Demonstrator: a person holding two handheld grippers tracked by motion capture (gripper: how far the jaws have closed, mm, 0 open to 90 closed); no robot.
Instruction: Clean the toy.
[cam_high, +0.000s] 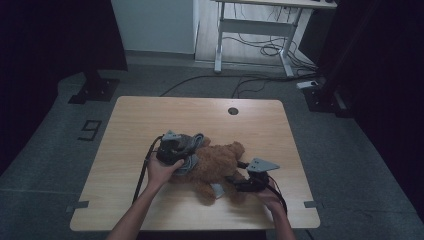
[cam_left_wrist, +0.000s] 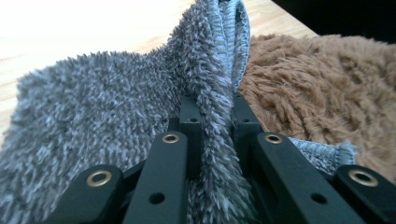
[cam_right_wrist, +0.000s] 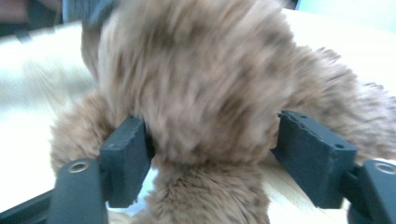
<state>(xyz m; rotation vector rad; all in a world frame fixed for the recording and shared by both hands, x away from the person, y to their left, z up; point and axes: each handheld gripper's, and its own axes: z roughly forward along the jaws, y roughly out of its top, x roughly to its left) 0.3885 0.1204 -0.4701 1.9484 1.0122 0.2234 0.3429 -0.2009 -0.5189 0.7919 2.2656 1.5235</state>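
Note:
A brown plush bear (cam_high: 220, 162) lies on the wooden table (cam_high: 150, 115), a little right of its middle. A grey fluffy cloth (cam_high: 192, 150) is draped over the bear's left end. My left gripper (cam_high: 187, 147) is shut on a fold of this cloth (cam_left_wrist: 93, 102); the fold stands pinched between the jaws of the left gripper (cam_left_wrist: 215, 107), with the bear (cam_left_wrist: 317, 84) just beyond. My right gripper (cam_high: 234, 181) is at the bear's near right side. The right gripper (cam_right_wrist: 212, 140) is open, its jaws spread wide on either side of a blurred furry part of the bear (cam_right_wrist: 196, 84).
A round cable hole (cam_high: 233, 110) sits near the table's far edge. Beyond the table stand a white-legged desk (cam_high: 260, 25) with loose cables (cam_high: 260, 50) on the floor and black stand bases at left (cam_high: 95, 87) and right (cam_high: 320, 95).

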